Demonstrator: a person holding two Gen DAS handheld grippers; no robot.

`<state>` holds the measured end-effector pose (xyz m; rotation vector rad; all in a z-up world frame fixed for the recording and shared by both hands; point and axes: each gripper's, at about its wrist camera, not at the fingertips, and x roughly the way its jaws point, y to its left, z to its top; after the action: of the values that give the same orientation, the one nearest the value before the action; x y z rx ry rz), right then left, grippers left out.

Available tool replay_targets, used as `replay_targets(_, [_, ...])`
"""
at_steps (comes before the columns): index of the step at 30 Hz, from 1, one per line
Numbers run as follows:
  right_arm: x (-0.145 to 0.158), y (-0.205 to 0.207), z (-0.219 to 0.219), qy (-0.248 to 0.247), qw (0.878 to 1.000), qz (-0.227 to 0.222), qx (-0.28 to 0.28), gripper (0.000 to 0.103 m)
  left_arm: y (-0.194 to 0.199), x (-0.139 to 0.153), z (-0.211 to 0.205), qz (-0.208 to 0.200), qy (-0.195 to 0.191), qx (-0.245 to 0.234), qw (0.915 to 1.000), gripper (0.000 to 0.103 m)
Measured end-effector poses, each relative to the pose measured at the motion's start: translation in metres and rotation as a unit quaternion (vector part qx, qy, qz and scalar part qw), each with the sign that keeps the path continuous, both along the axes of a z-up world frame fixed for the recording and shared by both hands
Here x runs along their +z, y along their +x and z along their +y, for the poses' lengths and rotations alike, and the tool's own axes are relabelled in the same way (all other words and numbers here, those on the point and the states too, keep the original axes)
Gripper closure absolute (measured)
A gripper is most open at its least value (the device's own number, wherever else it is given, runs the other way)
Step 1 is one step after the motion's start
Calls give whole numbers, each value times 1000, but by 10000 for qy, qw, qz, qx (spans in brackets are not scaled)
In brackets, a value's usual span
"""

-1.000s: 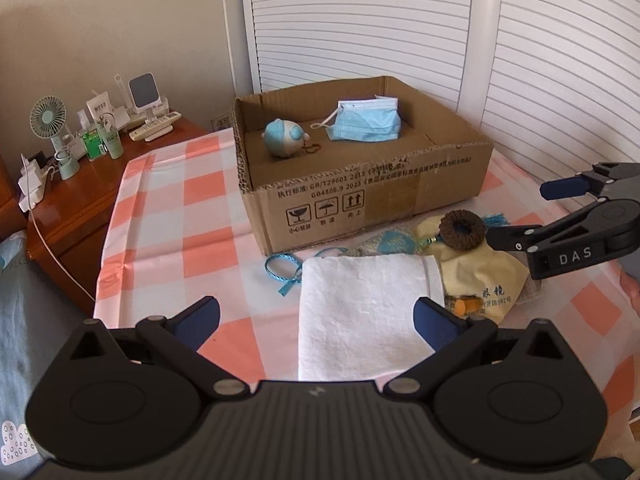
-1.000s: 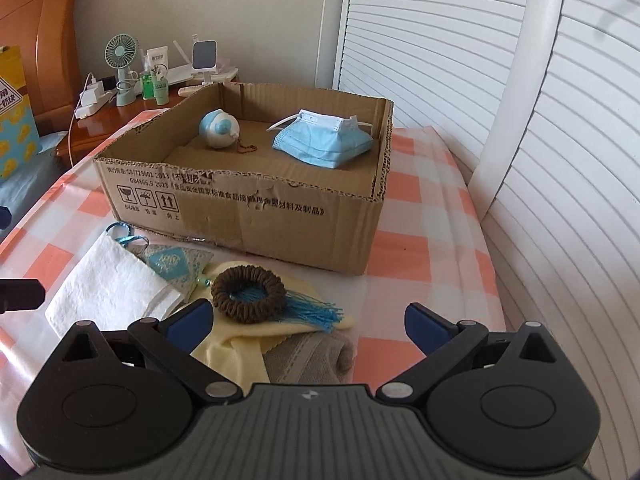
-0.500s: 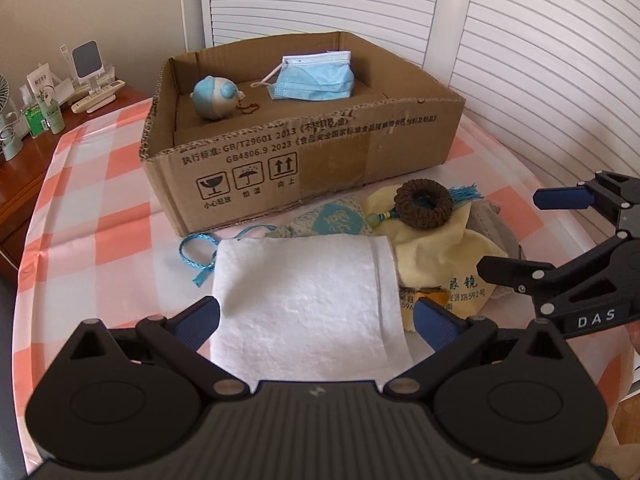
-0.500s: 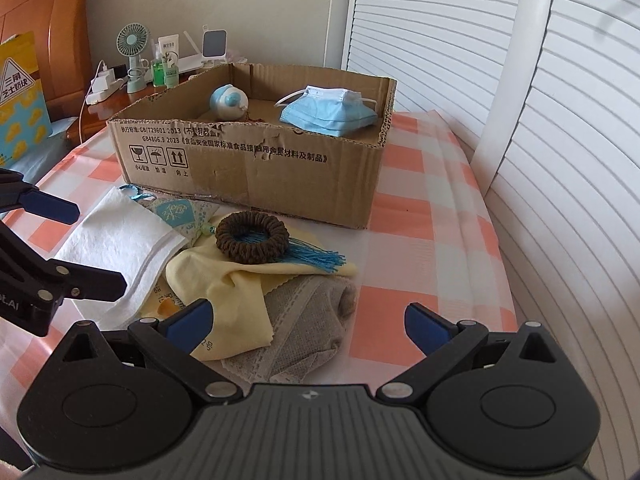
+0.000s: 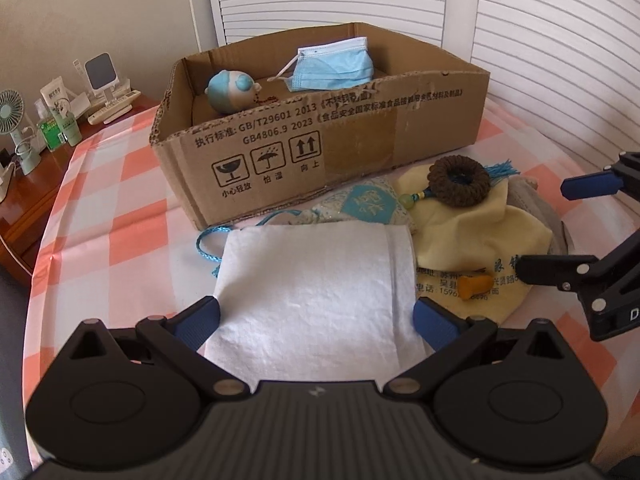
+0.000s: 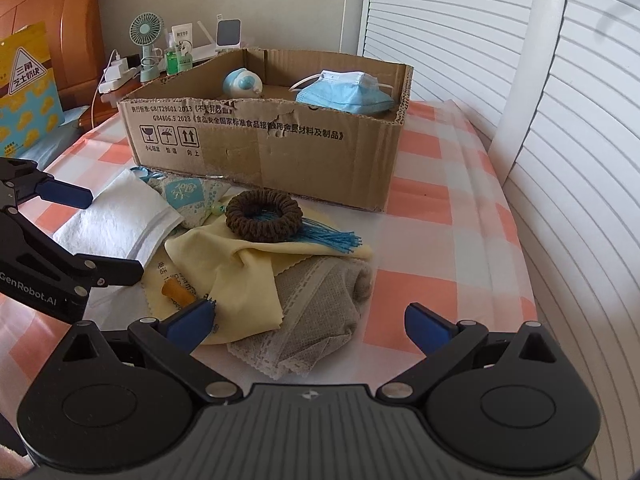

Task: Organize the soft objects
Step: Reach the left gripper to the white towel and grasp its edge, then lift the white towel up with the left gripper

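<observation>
cardboard box [image 5: 360,140] printed "GB4806.9 2023", left gripper [image 6: 40,240] marked "GenRobot.AI"

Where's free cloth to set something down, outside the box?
Bare checked tablecloth between the soft pile and the shutter doors, and left of the cardboard box toward the nightstand. Crowded: in front of the box, white towel, yellow cloth, grey cloth.

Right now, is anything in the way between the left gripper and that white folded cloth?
Nothing visible. The left gripper is open, with the white cloth lying flat directly between and ahead of its fingers. The yellow cloth sits off to the side.
</observation>
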<state>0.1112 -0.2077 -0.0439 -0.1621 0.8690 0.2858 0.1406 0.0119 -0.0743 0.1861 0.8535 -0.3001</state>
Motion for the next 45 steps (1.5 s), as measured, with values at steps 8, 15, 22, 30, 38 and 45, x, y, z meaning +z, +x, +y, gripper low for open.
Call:
replay_targets(8, [-9,-3,0,-58,9999,69,83,0,6,-4,13,17,-325,-88,9994,0])
replay_targets(15, [-8,-4,0,-64,9999,55,98,0,12,-2,20,46,-515,68,9986,5])
replay_targets(22, [3,-6,0,98,9998,-90,166,0,7,4,27,-13,-517,171,9985,34])
replay_targets(30, [8,-5,2,83,9996,-189,167,0,1,9,33,-77,-548,303,9980,58])
replay_targets(38, [15,-3,3,207,9992,-292,171,0,-13,25,44,-207,-548,306,9978,62])
replay_targets(45, [14,4,8,140,9991,-343,199,0,-23,31,58,-95,-500,290,9983,62])
